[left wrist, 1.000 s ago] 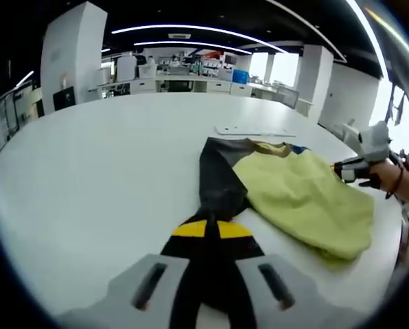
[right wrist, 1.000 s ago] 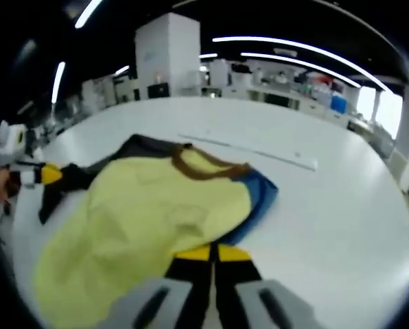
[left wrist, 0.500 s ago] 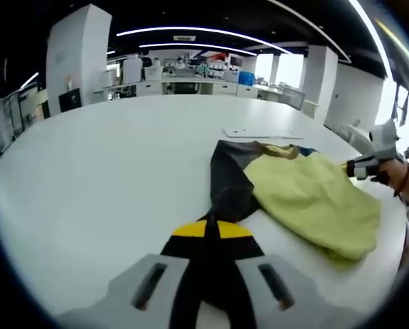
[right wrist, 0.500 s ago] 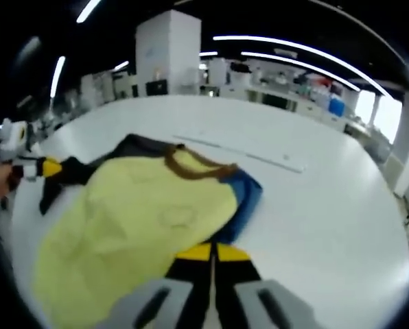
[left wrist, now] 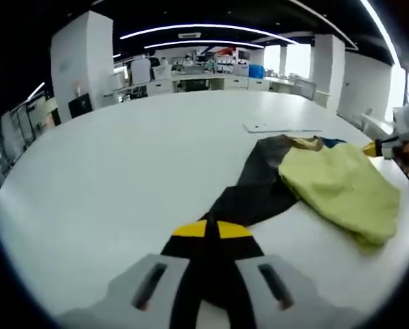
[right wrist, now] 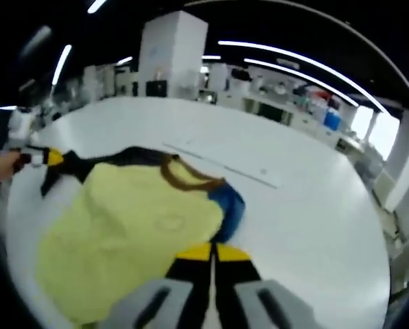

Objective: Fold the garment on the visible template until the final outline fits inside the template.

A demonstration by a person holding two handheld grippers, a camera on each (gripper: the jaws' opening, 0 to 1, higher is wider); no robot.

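Note:
The garment lies on the white table with a yellow body (left wrist: 342, 181), a dark sleeve (left wrist: 256, 192), a blue sleeve (right wrist: 228, 205) and a brown collar (right wrist: 184, 175). My left gripper (left wrist: 211, 228) is shut on the end of the dark sleeve, which stretches away from its yellow tips. My right gripper (right wrist: 211, 251) is shut at the garment's edge, where the blue sleeve meets the yellow body. The left gripper (right wrist: 50, 157) also appears in the right gripper view, held by a hand at the sleeve's far end. The right gripper (left wrist: 383, 146) sits beyond the yellow body.
A thin flat white strip (left wrist: 283, 127) lies on the table (left wrist: 122, 171) just past the collar, also seen as the strip (right wrist: 221, 168) in the right gripper view. Benches, shelves and a white pillar (left wrist: 81, 58) stand beyond the table's far edge.
The two grippers have drawn apart. The dark sleeve is now pulled out longer and straighter, and the blue sleeve has bunched closer to the yellow body. Both views shifted with the hands.

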